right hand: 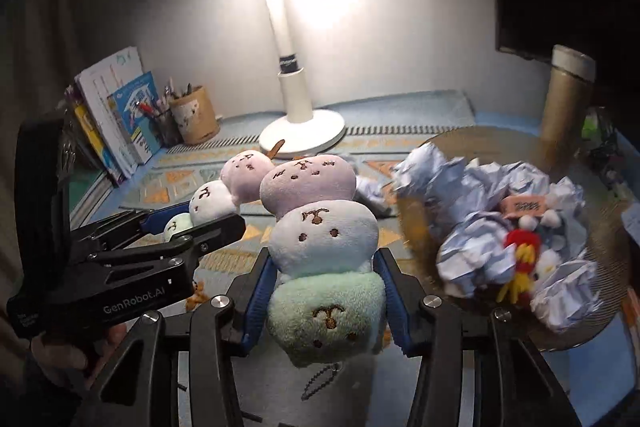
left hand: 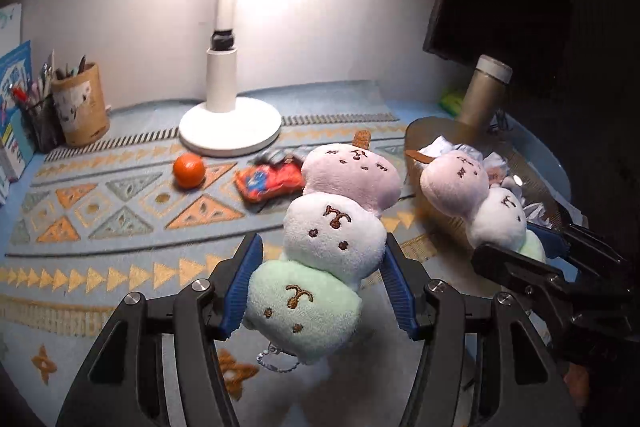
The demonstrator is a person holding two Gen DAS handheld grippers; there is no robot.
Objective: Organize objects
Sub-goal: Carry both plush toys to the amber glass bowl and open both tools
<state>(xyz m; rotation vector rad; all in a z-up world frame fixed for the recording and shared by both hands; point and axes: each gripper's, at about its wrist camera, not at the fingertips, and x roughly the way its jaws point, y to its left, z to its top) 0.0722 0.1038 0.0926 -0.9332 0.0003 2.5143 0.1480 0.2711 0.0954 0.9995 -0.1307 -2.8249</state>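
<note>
Two matching plush dango toys, each with pink, white and green balls on a stick. My left gripper [left hand: 322, 281] is shut on one plush [left hand: 332, 231] at its green ball and holds it above the patterned mat. My right gripper [right hand: 322, 277] is shut on the other plush [right hand: 320, 227], also near its green ball. In the left wrist view the right gripper [left hand: 532, 251] holds its plush [left hand: 476, 195] by the tray. In the right wrist view the left gripper [right hand: 180, 223] and its plush [right hand: 228, 191] are at left.
A round brown tray [right hand: 600, 255] at right holds crumpled paper [right hand: 480, 195] and a small red and yellow toy [right hand: 520, 259]. A white lamp base [left hand: 230, 127], an orange [left hand: 189, 170], a red packet [left hand: 268, 181], a pen cup [left hand: 80, 105], books [right hand: 116, 111] and a tall bottle [left hand: 484, 93] stand on the mat.
</note>
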